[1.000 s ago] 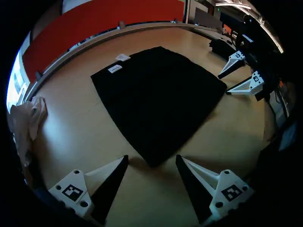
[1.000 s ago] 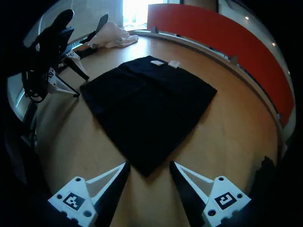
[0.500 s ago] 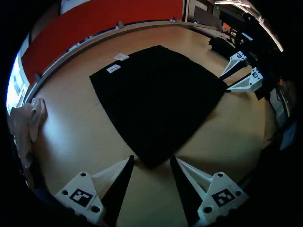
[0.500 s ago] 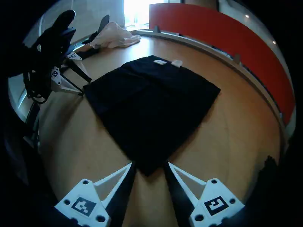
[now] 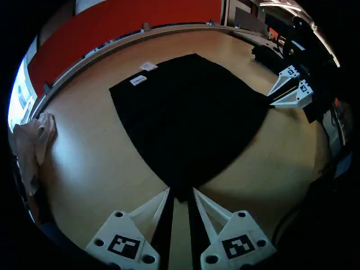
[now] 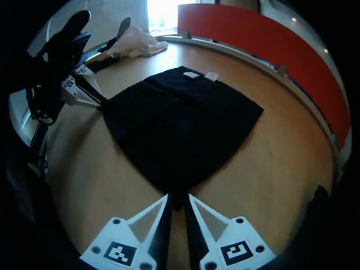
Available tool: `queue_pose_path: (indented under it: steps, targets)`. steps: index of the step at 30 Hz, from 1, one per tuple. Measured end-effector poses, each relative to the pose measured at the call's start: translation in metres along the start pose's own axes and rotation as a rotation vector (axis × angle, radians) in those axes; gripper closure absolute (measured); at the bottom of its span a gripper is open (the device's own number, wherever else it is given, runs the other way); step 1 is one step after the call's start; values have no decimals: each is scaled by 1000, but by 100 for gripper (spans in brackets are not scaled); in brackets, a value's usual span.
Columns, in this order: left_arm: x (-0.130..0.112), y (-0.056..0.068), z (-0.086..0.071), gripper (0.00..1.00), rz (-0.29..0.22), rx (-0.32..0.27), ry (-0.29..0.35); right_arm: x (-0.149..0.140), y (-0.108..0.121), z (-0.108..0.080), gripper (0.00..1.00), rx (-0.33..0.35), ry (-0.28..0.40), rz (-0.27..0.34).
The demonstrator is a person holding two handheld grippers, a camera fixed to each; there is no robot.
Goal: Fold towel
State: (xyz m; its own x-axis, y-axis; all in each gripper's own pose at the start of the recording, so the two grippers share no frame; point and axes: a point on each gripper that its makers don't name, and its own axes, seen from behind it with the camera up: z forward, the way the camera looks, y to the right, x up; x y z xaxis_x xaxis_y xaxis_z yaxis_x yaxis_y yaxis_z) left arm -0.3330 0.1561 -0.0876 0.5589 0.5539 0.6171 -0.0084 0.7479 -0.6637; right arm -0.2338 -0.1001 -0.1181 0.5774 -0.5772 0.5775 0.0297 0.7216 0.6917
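Towel (image 5: 189,117): plain black
Desk (image 5: 90,153): pale tan wood
Left tool (image 5: 181,192): white, black-and-white square markers
Right tool (image 6: 179,196): white, matching markers
Partition (image 5: 126,22): red

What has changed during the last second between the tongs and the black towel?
Both tongs closed. The left tongs went from wide open around the towel's near corner to pinching that corner of the black towel. The right tongs did the same at their own corner. The towel is still spread flat on the table, not yet lifted, and the pale cloth at the table's edge has not moved.
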Motion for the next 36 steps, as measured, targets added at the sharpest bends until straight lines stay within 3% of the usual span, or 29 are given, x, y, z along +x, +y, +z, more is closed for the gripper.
queue_pose_path:
  steps: [9, 15, 23, 36]
  targets:
    - [1, 4, -2, 85, -25, 2, -3, 1, 3, -6, 86, -9, 10, 24]
    - [8, 8, -12, 85, -44, 0, 14, 9, 6, -17, 86, -20, 36, 28]
    - [23, 9, -42, 85, -99, 8, 57, 25, 6, -42, 86, -31, 78, 25]
    - [46, 13, -96, 86, -148, 16, 102, 48, -3, -89, 86, -30, 106, -13]
